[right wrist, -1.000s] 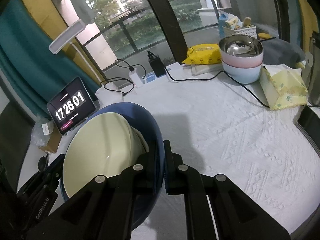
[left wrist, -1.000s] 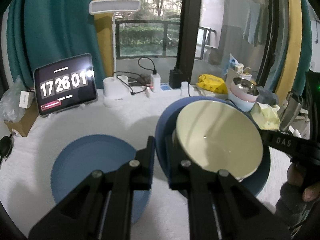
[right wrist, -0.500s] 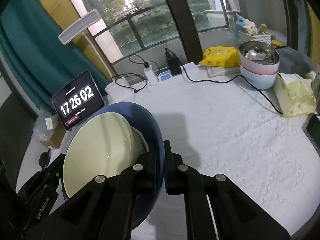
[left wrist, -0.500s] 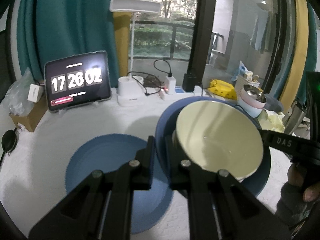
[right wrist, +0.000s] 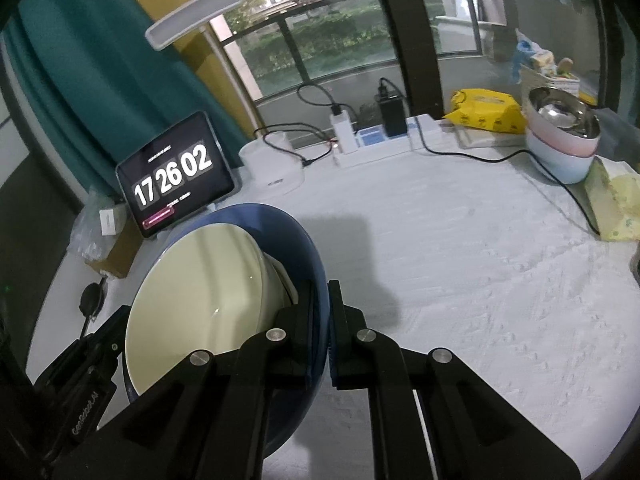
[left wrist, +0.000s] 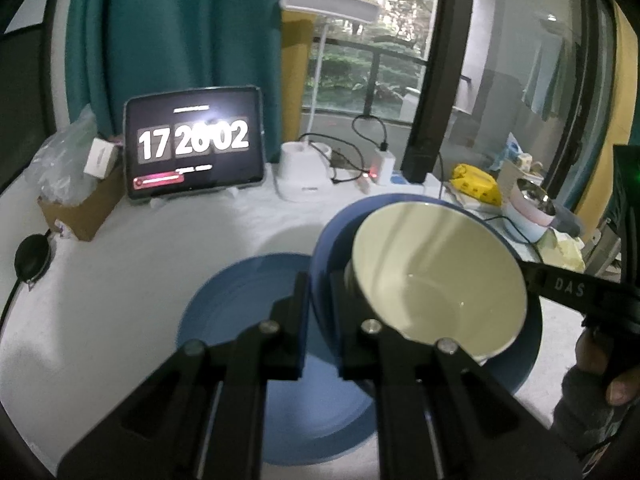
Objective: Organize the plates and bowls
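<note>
A blue plate (left wrist: 524,360) hangs tilted above the white table, carrying a cream bowl (left wrist: 436,280). My left gripper (left wrist: 318,280) is shut on the plate's near rim. The right gripper's black finger (left wrist: 568,288) reaches in from the right at the opposite rim. In the right wrist view my right gripper (right wrist: 320,296) is shut on the rim of the same blue plate (right wrist: 296,240), with the cream bowl (right wrist: 200,300) leaning inside it. A second blue plate (left wrist: 240,312) lies flat on the table, below and left of the held one.
A tablet clock (left wrist: 194,144), a white lamp base (left wrist: 304,176), chargers and cables line the table's back edge. Stacked bowls topped by a steel one (right wrist: 560,140), a yellow packet (right wrist: 484,114) and a tissue pack (right wrist: 616,204) sit at the right. A cardboard box (left wrist: 80,208) is at the left.
Both grippers have carried the plate and bowl leftward across the table. The flat blue plate now lies closer beneath the held one. Both grips are unchanged.
</note>
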`<state>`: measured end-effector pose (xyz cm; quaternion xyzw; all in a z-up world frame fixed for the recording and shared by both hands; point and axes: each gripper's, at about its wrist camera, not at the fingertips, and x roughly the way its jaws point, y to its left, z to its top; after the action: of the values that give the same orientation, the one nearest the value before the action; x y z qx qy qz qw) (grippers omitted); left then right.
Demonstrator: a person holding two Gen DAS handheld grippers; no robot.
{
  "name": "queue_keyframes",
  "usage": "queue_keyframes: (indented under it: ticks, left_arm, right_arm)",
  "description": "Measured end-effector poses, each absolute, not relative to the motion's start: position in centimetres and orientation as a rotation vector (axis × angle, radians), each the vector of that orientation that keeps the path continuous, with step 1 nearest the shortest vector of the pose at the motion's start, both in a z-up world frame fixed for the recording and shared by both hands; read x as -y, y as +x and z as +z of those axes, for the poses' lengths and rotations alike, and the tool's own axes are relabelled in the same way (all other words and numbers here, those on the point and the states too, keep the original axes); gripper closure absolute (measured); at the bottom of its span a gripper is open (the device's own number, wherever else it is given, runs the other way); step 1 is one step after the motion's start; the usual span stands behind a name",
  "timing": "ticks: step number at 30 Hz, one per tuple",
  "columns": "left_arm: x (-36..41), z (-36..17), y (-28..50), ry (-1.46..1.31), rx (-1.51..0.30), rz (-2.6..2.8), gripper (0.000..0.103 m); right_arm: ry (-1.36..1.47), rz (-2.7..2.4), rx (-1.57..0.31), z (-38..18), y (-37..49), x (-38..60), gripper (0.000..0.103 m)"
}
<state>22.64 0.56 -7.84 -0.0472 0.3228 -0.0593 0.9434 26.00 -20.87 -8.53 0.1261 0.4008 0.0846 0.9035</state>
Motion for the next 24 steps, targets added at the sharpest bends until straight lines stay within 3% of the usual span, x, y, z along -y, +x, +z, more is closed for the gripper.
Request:
queue_keyframes:
  ticks: [24]
  left_arm:
    - [-6.2, -9.8, 24.6, -0.116, -0.686, -0.022, 0.094]
  right_arm:
    - [0.225, 0.248, -0.909, -11.5, 29.6, 14.4, 0.095]
